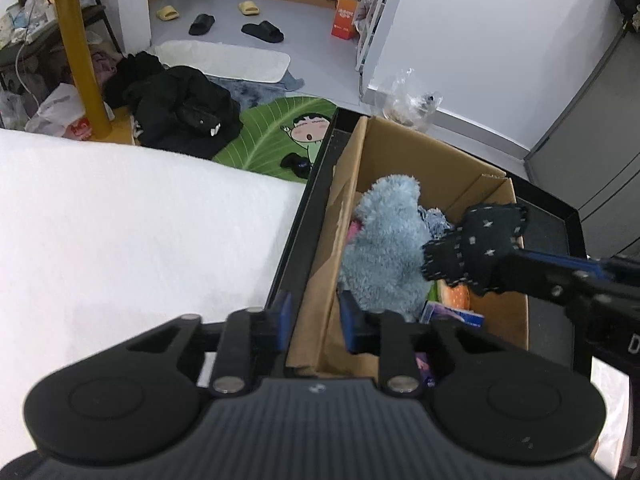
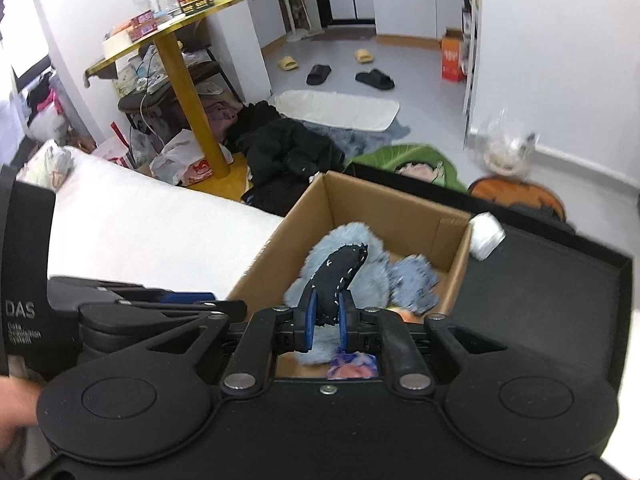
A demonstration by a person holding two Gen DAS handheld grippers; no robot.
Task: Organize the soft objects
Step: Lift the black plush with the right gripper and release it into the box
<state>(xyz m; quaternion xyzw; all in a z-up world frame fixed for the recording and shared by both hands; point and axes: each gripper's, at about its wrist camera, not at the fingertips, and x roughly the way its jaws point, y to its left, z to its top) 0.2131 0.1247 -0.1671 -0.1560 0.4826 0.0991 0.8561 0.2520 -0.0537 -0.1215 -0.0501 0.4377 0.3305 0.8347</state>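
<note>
right hand-held gripper (image 2: 325,314) is clamped on the dark stitched plush (image 2: 340,276) above the cardboard box (image 2: 400,204); released off-centre, it could roll off the blue plush (image 1: 384,248). left hand-held gripper (image 1: 314,320), jaws apart, straddles the box's near-left wall.

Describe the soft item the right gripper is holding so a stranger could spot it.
Find the cardboard box in the black tray. Above it, the right gripper pinches a dark navy plush piece. Unlike the fluffy light-blue plush below, it is smooth with white edge stitching.
</note>
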